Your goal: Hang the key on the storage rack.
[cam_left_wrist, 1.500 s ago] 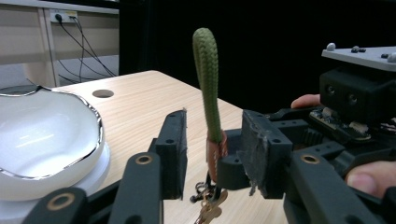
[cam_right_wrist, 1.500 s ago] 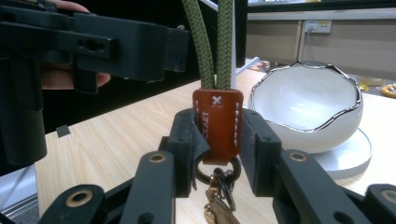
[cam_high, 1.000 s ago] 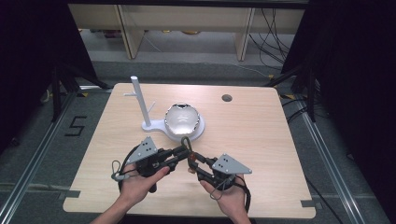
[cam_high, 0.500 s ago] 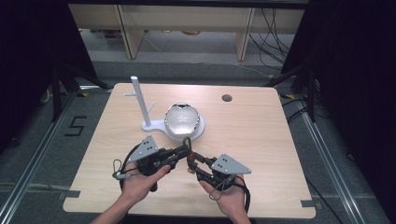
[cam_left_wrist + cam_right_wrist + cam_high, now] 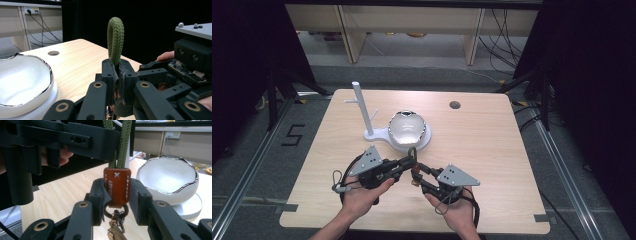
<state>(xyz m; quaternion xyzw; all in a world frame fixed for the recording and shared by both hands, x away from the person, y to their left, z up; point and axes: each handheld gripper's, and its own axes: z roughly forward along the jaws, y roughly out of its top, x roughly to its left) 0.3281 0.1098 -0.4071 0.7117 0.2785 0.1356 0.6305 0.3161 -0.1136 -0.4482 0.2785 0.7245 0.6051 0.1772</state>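
The left gripper (image 5: 116,82) is clamped tight on the green rope loop (image 5: 115,40) of a single key strap, while the right gripper (image 5: 117,195) pinches the strap's brown leather tab (image 5: 117,187) lower down, so the strap is held between the two just above the table (image 5: 492,145), near the white bowl (image 5: 408,127). The right gripper view shows the stitching on the tab, a black ring (image 5: 116,213) and metal keys (image 5: 115,230) hanging under it, which the high view leaves too small to tell. The high view in turn shows both hands, one bowl on its round base and one white post stand (image 5: 362,107) beside it.
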